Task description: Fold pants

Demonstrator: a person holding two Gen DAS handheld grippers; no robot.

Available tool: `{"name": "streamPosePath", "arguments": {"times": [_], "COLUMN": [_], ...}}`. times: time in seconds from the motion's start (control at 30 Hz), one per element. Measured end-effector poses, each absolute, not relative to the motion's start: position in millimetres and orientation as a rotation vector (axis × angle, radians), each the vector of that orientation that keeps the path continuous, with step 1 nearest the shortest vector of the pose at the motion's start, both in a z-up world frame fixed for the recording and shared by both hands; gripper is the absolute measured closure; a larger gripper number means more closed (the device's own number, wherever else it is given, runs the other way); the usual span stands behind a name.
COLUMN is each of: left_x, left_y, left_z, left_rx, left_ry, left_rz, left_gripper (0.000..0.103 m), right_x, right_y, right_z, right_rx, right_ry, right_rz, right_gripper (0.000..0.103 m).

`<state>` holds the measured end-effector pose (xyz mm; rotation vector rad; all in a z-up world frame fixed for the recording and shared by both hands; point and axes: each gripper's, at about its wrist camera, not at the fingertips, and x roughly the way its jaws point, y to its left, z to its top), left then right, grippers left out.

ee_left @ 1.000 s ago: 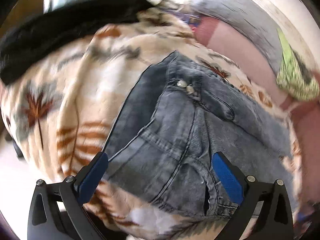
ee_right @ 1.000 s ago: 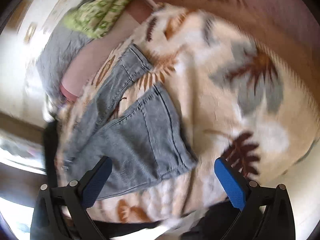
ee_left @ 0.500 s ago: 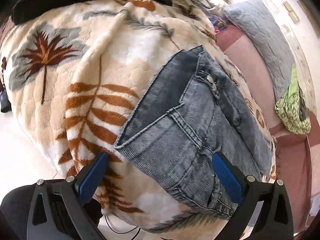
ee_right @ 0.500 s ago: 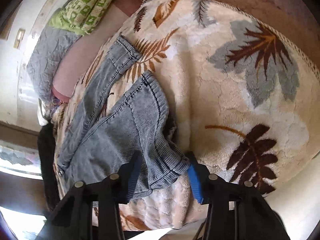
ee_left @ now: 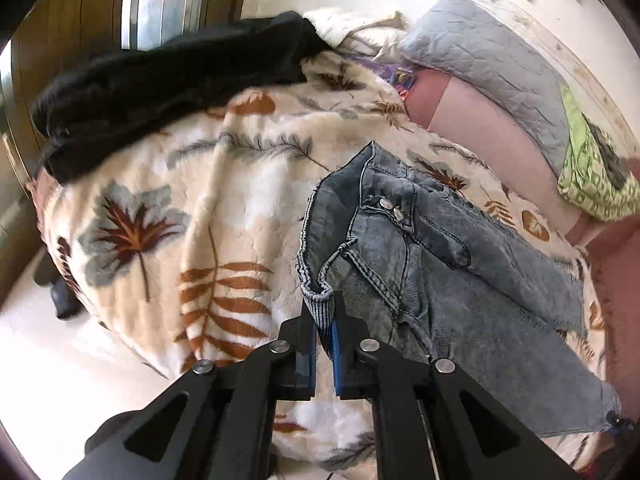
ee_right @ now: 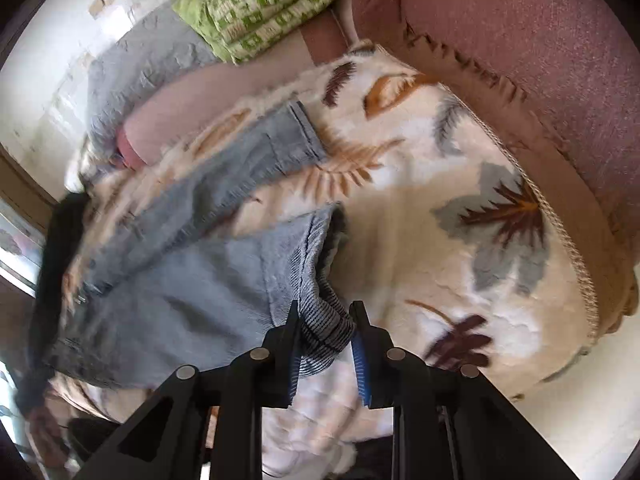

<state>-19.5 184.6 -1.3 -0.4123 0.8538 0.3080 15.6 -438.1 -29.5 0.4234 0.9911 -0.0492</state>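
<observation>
Grey-blue denim pants (ee_left: 452, 268) lie on a cream blanket with a leaf print (ee_left: 224, 200), waistband and two metal buttons toward me in the left wrist view. My left gripper (ee_left: 325, 320) is shut on the near corner of the waistband and lifts it a little off the blanket. In the right wrist view the pants (ee_right: 192, 280) spread to the left, one leg hem lying farther back. My right gripper (ee_right: 326, 316) is shut on the hem of the near leg, which bunches between the pads.
A black garment (ee_left: 160, 80) lies at the blanket's far left. A grey quilted pillow (ee_left: 492, 60) and a green patterned cloth (ee_left: 592, 176) lie on the pink sheet behind. A brown-edged mauve cover (ee_right: 540, 60) borders the blanket on the right. White floor lies below the bed edge.
Both grippers have closed: the left, open a moment ago, now pinches the waistband corner and lifts it; the right has tightened on the near leg hem and raised it.
</observation>
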Motion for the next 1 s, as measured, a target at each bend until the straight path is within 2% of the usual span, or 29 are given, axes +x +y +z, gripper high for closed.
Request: {"name": "streamPosePath", "arguments": {"times": [0.03,0.07,0.1,0.13,0.17,0.23,0.27,0.4,0.47,0.5,0.53,0.57,0.63,0.67,0.77,0.83,0.9,0.93,0.97,1.0], "left_x": [-17,-13,-8,-5,-7,-12,-13,5,19,33,40,48,62,63,65,69,80,91,102,120], "left_y": [184,183,189,193,199,205,205,186,172,164,160,155,150,149,147,153,163,170,175,184], "left_z": [-9,-19,-34,-42,-43,-29,-20,15,12,3,-7,-22,-63,-69,-57,-42,-30,-25,-24,-24], "left_rx": [-0.395,-0.387,-0.394,-0.409,-0.438,-0.462,-0.451,-0.364,-0.342,-0.337,-0.329,-0.312,-0.267,-0.242,-0.197,-0.232,-0.258,-0.268,-0.268,-0.270], "left_ry": [0.895,0.942,1.011,1.053,1.048,0.981,0.948,0.830,0.843,0.866,0.894,0.941,1.100,1.097,1.049,0.991,0.934,0.922,0.927,0.935], "left_rz": [0.314,0.313,0.329,0.336,0.330,0.350,0.362,0.271,0.221,0.186,0.174,0.182,0.206,0.216,0.210,0.219,0.220,0.221,0.226,0.242], "left_gripper": [0.094,0.094,0.084,0.068,0.062,0.041,0.039,0.029,0.029,0.029,0.029,0.029,0.029,0.028,0.027,0.027,0.026,0.025,0.025,0.025], "right_x": [20,25,27,26,25,27,31,78,111,126,139,148,150,147,136,145,159,163,161,162], "right_y": [-441,-447,-454,-461,-468,-478,-481,-485,-481,-479,-474,-465,-437,-429,-417,-417,-411,-411,-419,-425], "right_z": [-45,-65,-77,-81,-77,-57,-49,-32,-44,-54,-67,-80,-80,-71,-35,-41,-75,-82,-77,-70], "right_rx": [0.407,0.410,0.431,0.466,0.506,0.538,0.542,0.534,0.501,0.493,0.482,0.453,0.246,0.194,0.026,0.026,-0.039,-0.038,-0.012,0.031], "right_ry": [1.058,1.131,1.167,1.169,1.132,1.040,1.013,0.967,1.011,1.057,1.117,1.174,1.189,1.169,1.018,1.043,1.146,1.170,1.143,1.127], "right_rz": [-0.064,-0.089,-0.104,-0.104,-0.100,-0.086,-0.069,-0.009,-0.019,-0.013,0.011,0.033,0.005,0.001,-0.097,-0.087,-0.085,-0.082,-0.079,-0.076], "right_gripper": [0.063,0.046,0.045,0.045,0.045,0.040,0.036,0.036,0.036,0.041,0.051,0.077,0.080,0.084,0.084,0.082,0.067,0.067,0.062,0.047]}}
